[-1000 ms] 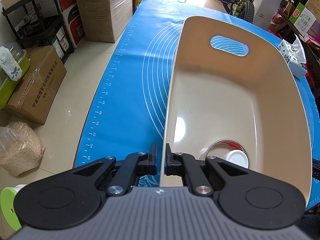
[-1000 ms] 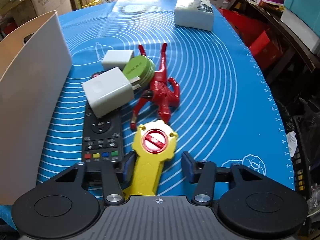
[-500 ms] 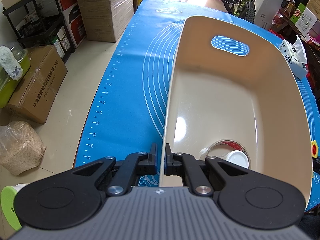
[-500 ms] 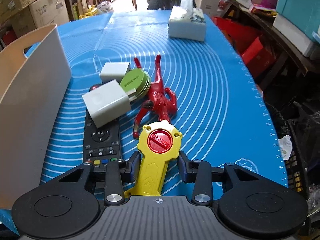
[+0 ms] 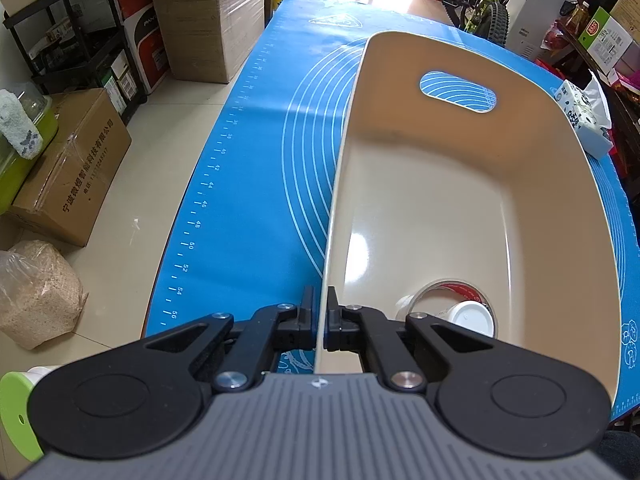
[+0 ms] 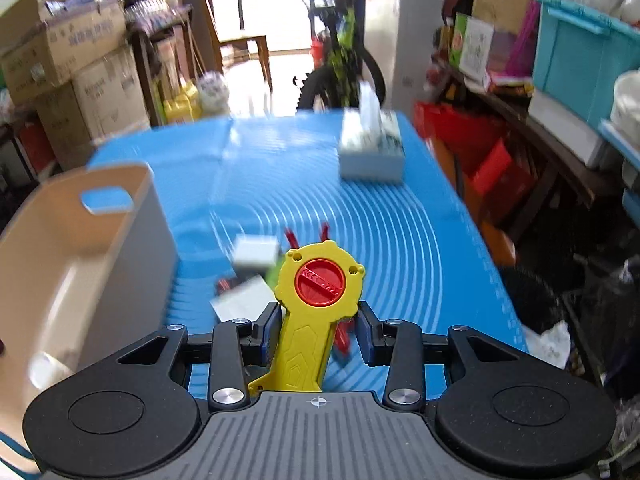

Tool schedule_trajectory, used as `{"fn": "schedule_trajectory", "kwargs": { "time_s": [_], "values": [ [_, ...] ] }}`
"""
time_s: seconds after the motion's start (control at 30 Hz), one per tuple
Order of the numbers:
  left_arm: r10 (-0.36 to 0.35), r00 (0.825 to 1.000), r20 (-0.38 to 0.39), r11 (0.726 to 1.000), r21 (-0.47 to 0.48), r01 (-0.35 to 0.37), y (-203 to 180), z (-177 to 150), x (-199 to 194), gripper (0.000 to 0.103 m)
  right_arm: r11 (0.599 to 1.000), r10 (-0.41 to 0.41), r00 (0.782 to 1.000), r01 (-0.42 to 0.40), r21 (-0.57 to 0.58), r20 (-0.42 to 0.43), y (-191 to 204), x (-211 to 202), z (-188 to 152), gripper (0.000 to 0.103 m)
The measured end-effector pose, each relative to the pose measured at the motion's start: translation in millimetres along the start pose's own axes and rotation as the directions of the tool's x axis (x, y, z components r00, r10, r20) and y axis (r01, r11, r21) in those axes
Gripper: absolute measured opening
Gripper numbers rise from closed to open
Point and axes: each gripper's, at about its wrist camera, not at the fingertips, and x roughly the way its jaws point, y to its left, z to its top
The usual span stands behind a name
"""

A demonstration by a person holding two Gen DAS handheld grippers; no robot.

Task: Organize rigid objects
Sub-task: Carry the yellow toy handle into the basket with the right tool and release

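The near rim of the beige bin is pinched between the fingers of the left gripper, which are closed almost completely on the thin wall. Inside the bin, close to that pinched rim, a clear jar with a white lid is seen lying on the floor of the bin. The bin is set on the blue mat that covers the tabletop.

The handle of the yellow toy launcher is gripped between the fingers of the right gripper, which are partly open around it; the launcher is held up off the mat, to the right of the bin. Below it, blurred, white adapters and a red figure are seen on the mat beside the bin. A tissue box is placed beyond them, well apart from the bin.
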Motion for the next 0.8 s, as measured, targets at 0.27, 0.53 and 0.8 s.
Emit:
{"fn": "schedule_trajectory", "kwargs": {
  "time_s": [0.27, 0.53, 0.8],
  "values": [
    [0.000, 1.000, 0.001, 1.000, 0.001, 0.000, 0.2, 0.1, 0.1, 0.004, 0.997, 0.075, 0.988, -0.075, -0.008, 0.132, 33.4, -32.1, 37.1, 0.046],
    [0.000, 1.000, 0.001, 1.000, 0.003, 0.000, -0.1, 0.2, 0.3, 0.004, 0.982, 0.186, 0.967, -0.175, -0.076, 0.176, 79.6, -36.6, 60.9, 0.046],
    [0.001, 1.000, 0.001, 1.000, 0.005, -0.001, -0.3, 0.1, 0.9, 0.004, 0.957, 0.273, 0.950, -0.253, -0.145, 0.148, 141.3, -26.5, 62.0, 0.046]
  ]
}}
